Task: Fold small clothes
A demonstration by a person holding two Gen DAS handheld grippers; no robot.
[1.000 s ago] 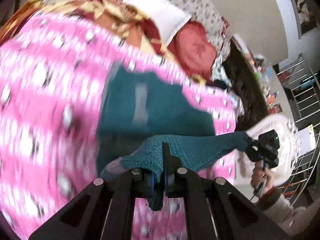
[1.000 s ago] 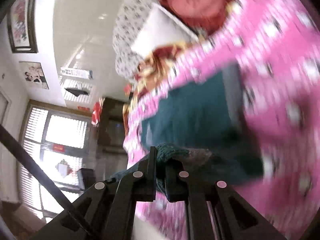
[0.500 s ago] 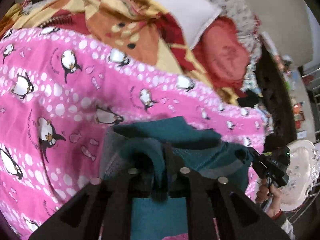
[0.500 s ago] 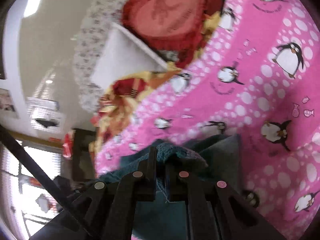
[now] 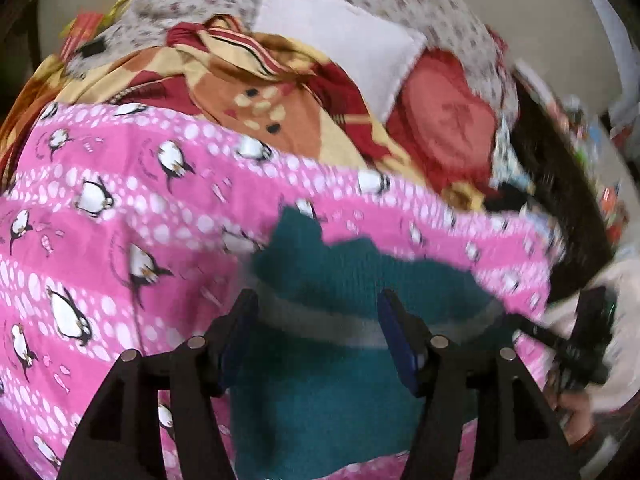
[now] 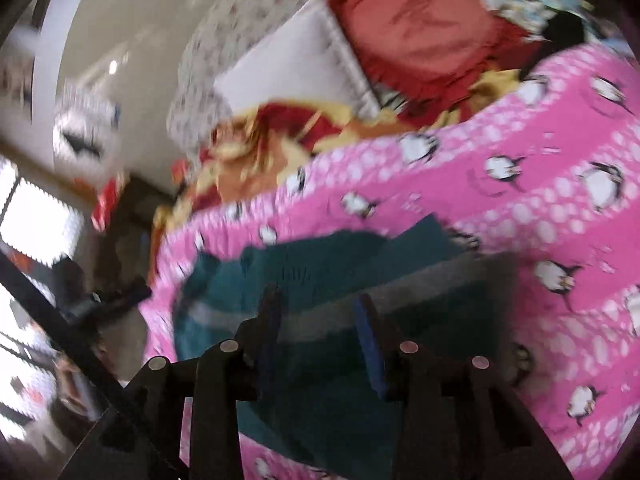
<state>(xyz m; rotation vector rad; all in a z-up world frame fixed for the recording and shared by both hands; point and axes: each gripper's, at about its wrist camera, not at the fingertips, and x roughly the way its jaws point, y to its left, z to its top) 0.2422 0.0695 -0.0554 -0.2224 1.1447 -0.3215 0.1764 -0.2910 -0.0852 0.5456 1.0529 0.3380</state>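
A teal knitted garment [image 5: 344, 280] with a grey band lies folded over on a pink penguin-print blanket [image 5: 120, 208]. Above its near half hovers my left gripper [image 5: 316, 312]; its jaws are opening, and the pads stand apart from the cloth. The right wrist view shows the same teal garment [image 6: 320, 268] under my right gripper [image 6: 316, 312], whose jaws are opening too, with nothing pinched between them. The right gripper [image 5: 576, 344] and the hand that holds it show at the right edge of the left wrist view.
Behind the blanket lie a crumpled red-and-yellow cloth [image 5: 272, 92], a white pillow [image 5: 344, 48] and a red heart-shaped cushion [image 5: 444, 120]. A dark shelf unit [image 5: 568, 208] stands at the right. The right wrist view has a bright window [image 6: 36, 232] at far left.
Both grippers carried the garment's edge forward over the rest, then let go of it. Their jaws went from shut on the knit to apart. The garment now lies doubled.
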